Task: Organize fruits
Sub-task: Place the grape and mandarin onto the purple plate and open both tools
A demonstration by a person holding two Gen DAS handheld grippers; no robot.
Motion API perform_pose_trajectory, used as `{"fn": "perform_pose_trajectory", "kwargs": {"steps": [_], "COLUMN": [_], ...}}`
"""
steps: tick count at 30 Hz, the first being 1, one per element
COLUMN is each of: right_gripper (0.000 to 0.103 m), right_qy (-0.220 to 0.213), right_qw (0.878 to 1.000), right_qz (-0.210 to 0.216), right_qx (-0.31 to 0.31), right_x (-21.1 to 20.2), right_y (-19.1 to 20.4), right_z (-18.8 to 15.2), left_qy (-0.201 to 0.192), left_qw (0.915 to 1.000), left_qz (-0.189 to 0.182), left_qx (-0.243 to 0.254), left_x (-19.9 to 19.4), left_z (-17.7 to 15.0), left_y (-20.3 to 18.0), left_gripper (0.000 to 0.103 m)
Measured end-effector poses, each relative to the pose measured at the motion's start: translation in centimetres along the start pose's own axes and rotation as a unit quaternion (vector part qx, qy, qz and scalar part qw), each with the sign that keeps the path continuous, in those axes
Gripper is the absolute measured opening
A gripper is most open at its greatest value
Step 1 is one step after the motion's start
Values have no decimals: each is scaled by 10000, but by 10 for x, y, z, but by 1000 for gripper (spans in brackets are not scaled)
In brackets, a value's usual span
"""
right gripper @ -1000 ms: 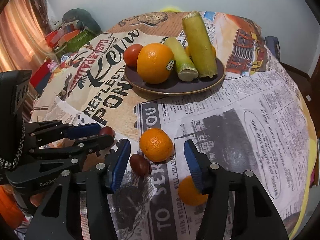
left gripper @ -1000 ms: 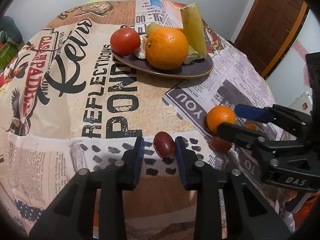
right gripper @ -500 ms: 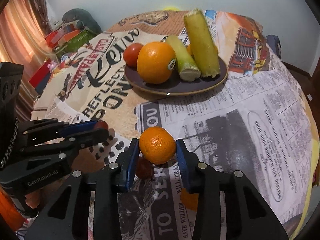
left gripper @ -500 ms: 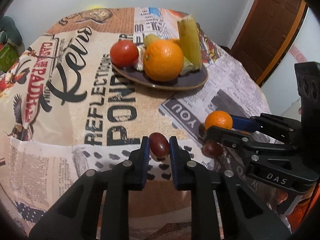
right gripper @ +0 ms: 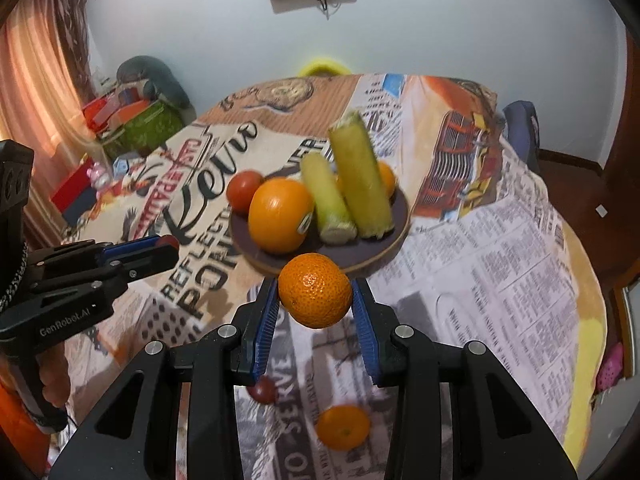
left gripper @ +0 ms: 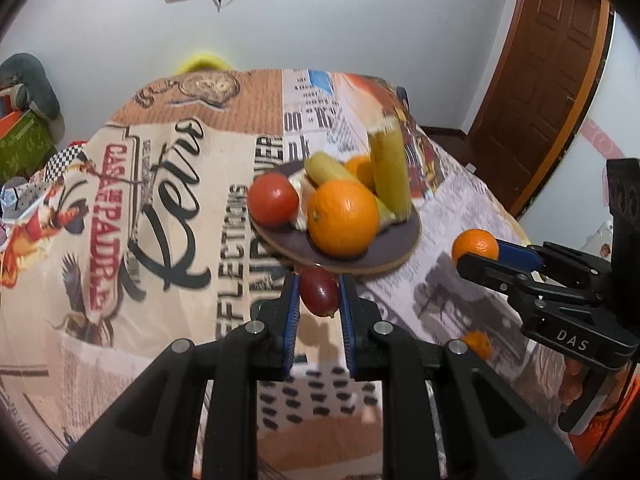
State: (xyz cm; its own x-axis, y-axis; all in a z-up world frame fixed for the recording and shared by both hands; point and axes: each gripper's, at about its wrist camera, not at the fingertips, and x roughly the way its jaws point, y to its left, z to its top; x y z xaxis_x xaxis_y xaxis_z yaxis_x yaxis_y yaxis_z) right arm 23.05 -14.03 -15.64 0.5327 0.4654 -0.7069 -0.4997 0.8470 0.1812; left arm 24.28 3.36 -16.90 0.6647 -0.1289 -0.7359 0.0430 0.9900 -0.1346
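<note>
My left gripper [left gripper: 319, 294] is shut on a dark red grape [left gripper: 319, 295] and holds it above the cloth, just short of the dark plate [left gripper: 394, 254]. The plate carries a tomato [left gripper: 273, 199], a big orange [left gripper: 343, 218] and two green stalks [left gripper: 389, 172]. My right gripper [right gripper: 315, 298] is shut on a small mandarin [right gripper: 315, 295], lifted in front of the plate [right gripper: 394, 236]. The right gripper also shows at the right of the left wrist view [left gripper: 478, 258], and the left gripper shows in the right wrist view [right gripper: 160, 250].
Another mandarin [right gripper: 343, 427] and a dark red grape [right gripper: 263, 390] lie on the newspaper-print tablecloth [right gripper: 500, 280] below my right gripper. The round table drops off at its right edge. A door [left gripper: 552, 72] stands at the right, clutter and a curtain at the left.
Both grippers closed on their fruit, the left on the grape and the right on the mandarin. Both then lifted off the cloth and moved towards the plate.
</note>
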Motion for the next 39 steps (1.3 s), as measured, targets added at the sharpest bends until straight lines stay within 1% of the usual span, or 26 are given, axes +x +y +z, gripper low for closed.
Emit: {"fn": "perform_pose_trajectory", "kwargs": {"steps": [4,8,14,25,33,39], "right_gripper": [34,34,34,34,34,34], "right_qy": [-81,-112,-34,312,411,435], "right_qw": [10000,9999,9999,9991,9987,9984], "right_qz": [-41,-75,-70,-18,58,13], "right_qx": [-2,-22,-85,-280,-290,-350], "right_x": [3,10,28,67,76,77], "right_y": [-5,-9,-13,-10,-11,-10], "right_z": [10,18,24,22,19,18], "left_qy": [-78,-67,-4,216,263,299], "left_qw": [10000,9999,9999,9997,9996,9994], "left_qz": [37,103,108,82,113,160], "left_qx": [-16,-17,-48,-21,4,23], "left_x": [6,18,37,73,83,85], "left_z": [11,19,26,30,30,30], "left_y": [4,9,17,20,21,20], "left_gripper": [19,19,19,19,19,19]}}
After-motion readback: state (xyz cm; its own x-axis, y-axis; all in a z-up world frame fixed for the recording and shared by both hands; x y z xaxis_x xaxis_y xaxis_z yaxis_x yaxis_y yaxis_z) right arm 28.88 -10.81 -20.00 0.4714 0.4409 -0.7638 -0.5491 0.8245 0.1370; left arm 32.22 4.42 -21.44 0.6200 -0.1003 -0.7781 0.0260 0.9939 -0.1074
